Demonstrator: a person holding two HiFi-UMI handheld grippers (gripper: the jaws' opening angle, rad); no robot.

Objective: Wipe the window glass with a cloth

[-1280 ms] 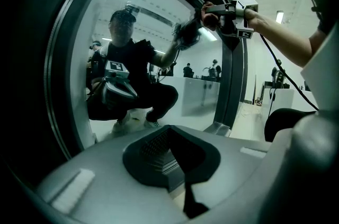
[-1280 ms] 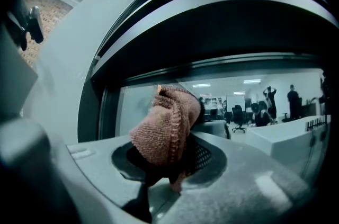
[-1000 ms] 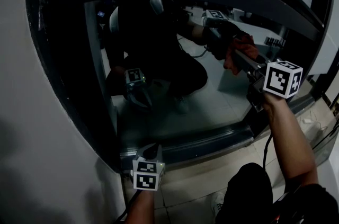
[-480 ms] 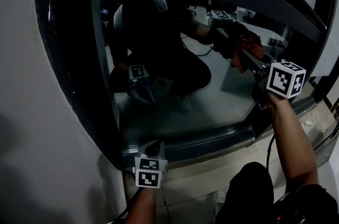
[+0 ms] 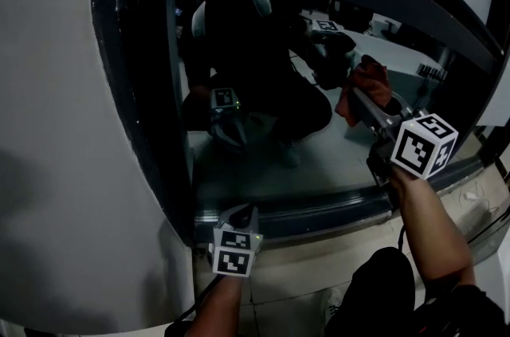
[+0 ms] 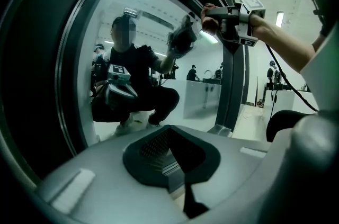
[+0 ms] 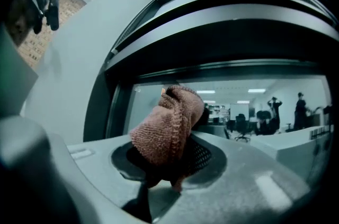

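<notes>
One cloth (image 5: 369, 84), clamped in right hand-held gripper (image 5: 360, 106), pressed against window glass (image 5: 263, 176)

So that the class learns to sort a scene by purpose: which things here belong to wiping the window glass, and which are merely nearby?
In the job:
- cloth, clamped in the right hand-held gripper
- window glass

Merely nearby:
- left hand-held gripper, shut on nothing, low by the window frame
- grey wall
- tiled floor
</notes>
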